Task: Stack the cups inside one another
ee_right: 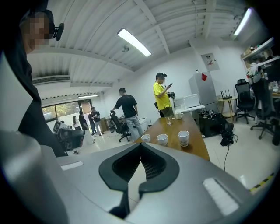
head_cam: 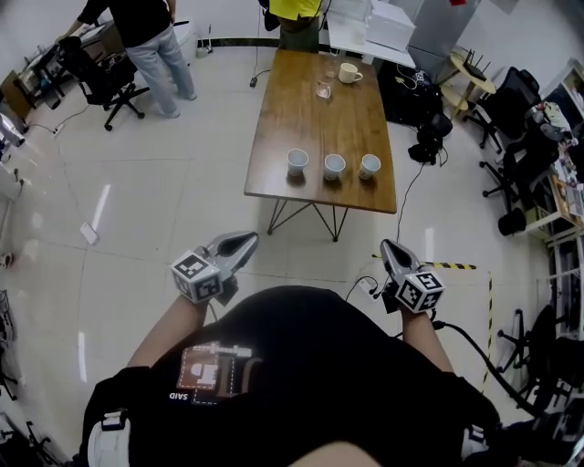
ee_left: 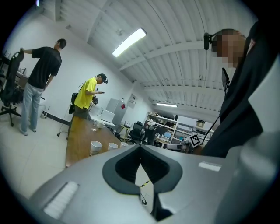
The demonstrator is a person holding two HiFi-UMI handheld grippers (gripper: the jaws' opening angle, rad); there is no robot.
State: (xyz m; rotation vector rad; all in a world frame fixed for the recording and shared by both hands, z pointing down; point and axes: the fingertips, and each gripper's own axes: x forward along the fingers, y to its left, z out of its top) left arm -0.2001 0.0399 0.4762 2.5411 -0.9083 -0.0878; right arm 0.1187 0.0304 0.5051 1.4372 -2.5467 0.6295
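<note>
Three white paper cups stand in a row near the front edge of a wooden table (head_cam: pixel 274 119): left cup (head_cam: pixel 297 161), middle cup (head_cam: pixel 335 166), right cup (head_cam: pixel 370 166). All are upright and apart from one another. The right gripper view shows them as well, the left cup (ee_right: pixel 145 138), the middle cup (ee_right: pixel 162 139) and the right cup (ee_right: pixel 183 138). My left gripper (head_cam: pixel 248 239) and right gripper (head_cam: pixel 389 246) are held close to my body, well short of the table, over the floor. Both are shut with nothing in them.
A white mug (head_cam: pixel 349 73) and a glass (head_cam: pixel 324 88) sit at the table's far end. A person in yellow (head_cam: pixel 297 14) stands behind the table, another (head_cam: pixel 151 41) at the back left. Office chairs (head_cam: pixel 516 109) crowd the right side. A cable (head_cam: pixel 401 205) and striped tape (head_cam: pixel 456 266) lie on the floor.
</note>
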